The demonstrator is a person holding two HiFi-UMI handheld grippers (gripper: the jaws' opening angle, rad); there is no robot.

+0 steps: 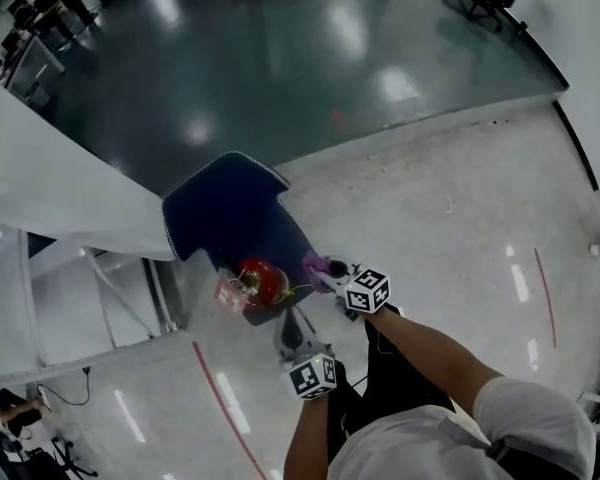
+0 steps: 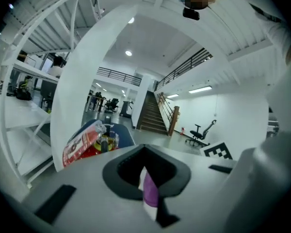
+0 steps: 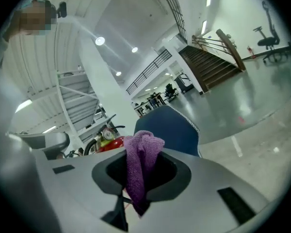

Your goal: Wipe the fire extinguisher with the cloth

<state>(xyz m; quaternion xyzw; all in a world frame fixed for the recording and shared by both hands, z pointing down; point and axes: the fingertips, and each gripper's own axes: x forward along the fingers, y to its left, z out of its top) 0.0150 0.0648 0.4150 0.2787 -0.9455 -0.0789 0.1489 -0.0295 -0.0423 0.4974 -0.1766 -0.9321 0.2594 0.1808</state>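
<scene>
Pinched a bunched purple cloth (image 3: 141, 161) between the jaws of the right gripper (image 1: 332, 270), just beside the red fire extinguisher (image 1: 265, 280); could not tell whether cloth and cylinder touched. Found the extinguisher lying on the seat of a dark blue chair (image 1: 230, 213), a pale label on its side. Held the left gripper (image 1: 292, 336) nearer the body and apart from the extinguisher, jaws pressed together with only a thin purple-and-white sliver at their seam, its nature unclear. Stood on a pale floor (image 1: 430, 198) crossed by a red line (image 1: 220, 398), beside a white slanted beam (image 1: 50, 188).
</scene>
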